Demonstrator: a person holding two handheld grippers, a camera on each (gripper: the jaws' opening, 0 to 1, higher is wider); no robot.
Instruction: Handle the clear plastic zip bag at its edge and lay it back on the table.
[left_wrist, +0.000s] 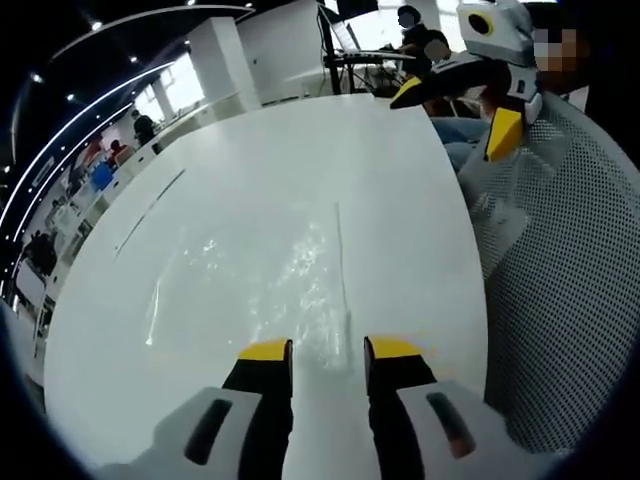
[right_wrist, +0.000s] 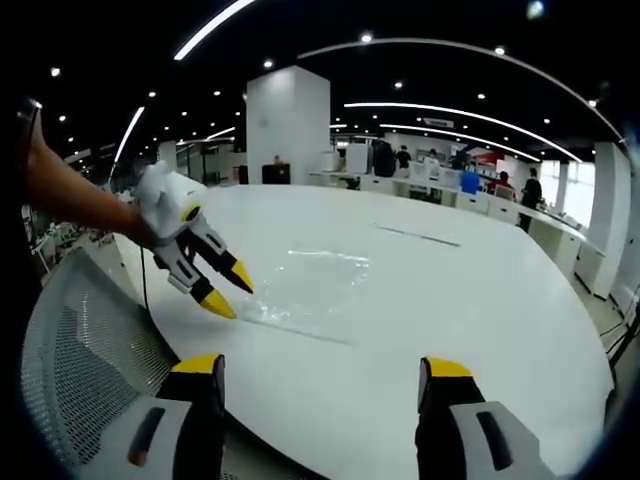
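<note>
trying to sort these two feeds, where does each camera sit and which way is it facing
Left gripper view: rides the left gripper, low over the white table, facing the clear zip bag; its own jaws show, open.
Right gripper view: rides the right gripper, held back from the table edge, facing across it; its wide-open jaws and a forearm show.
Shared: bag, table, mesh chair, and each other's gripper.

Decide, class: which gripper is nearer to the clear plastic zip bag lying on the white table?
Left. The left gripper has its yellow tips at the near edge of the zip bag, jaws slightly apart. The right gripper hangs open, well back from the bag, by the table edge.
</note>
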